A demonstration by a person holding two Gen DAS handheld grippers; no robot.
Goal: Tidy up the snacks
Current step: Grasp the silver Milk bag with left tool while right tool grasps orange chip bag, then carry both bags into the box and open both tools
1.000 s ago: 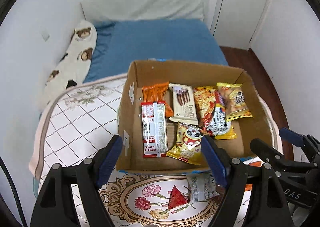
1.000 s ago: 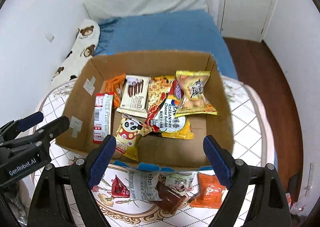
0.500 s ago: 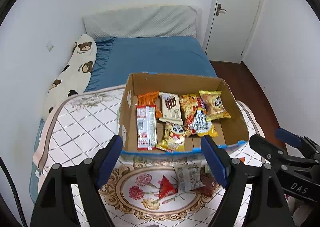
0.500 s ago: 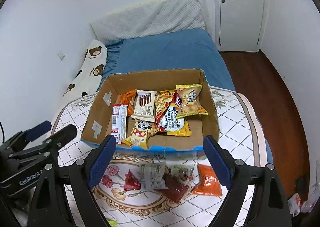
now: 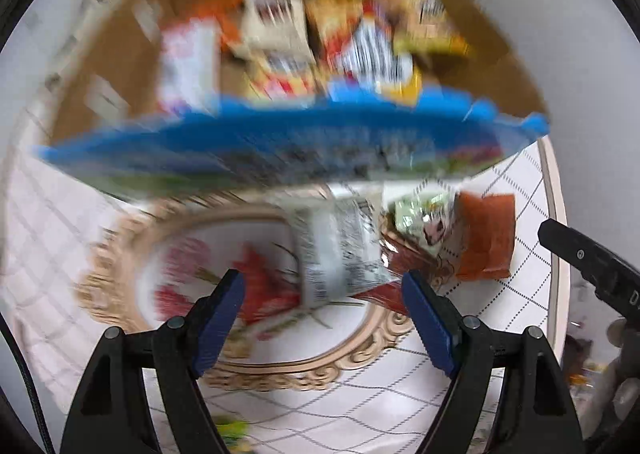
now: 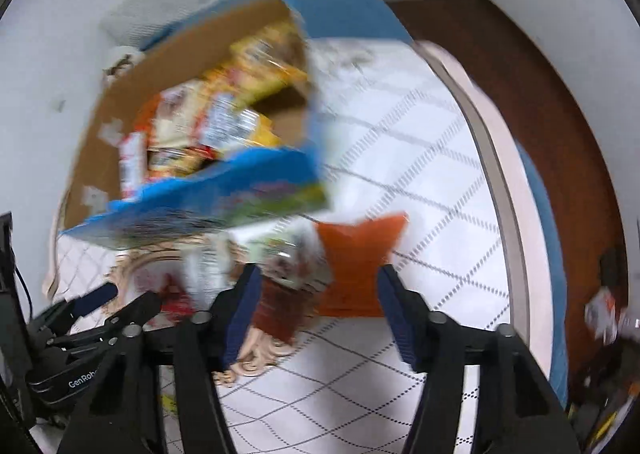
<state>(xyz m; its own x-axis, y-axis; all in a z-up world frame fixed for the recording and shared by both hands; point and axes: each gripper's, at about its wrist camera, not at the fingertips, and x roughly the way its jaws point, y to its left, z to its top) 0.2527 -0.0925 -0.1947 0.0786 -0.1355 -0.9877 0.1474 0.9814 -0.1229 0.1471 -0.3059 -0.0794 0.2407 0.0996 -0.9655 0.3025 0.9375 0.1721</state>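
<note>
1. Both of our views are smeared by motion blur, so fine print on the packets cannot be read.
2. Our left gripper (image 5: 322, 294) has its 2 blue-padded fingers spread wide and holds nothing; it hangs above the loose snacks on the table.
3. Our right gripper (image 6: 316, 290) is likewise spread wide with nothing between its fingers, poised over the orange packet (image 6: 360, 266).
4. The cardboard box (image 5: 120, 53), blue along its near edge, sits on the patterned tablecloth (image 5: 400, 386) beyond the loose packets, and it is filled with a jumble of snack packets (image 5: 320, 33) in yellow, orange, white and red.
5. In front of the box, 4 loose items lie close together on the cloth: a white printed packet (image 5: 340, 250), a green and white packet (image 5: 424, 213) just beside it, a dark red-brown packet (image 5: 404, 258) partly under them, and the orange packet to their right.
6. A small red packet (image 5: 264, 286) lies on the floral medallion to the left of the white one, near our left gripper's left finger.
7. From the left view, our right gripper shows at the right edge; from the right view, our left gripper (image 6: 112, 306) shows at the lower left.
</note>
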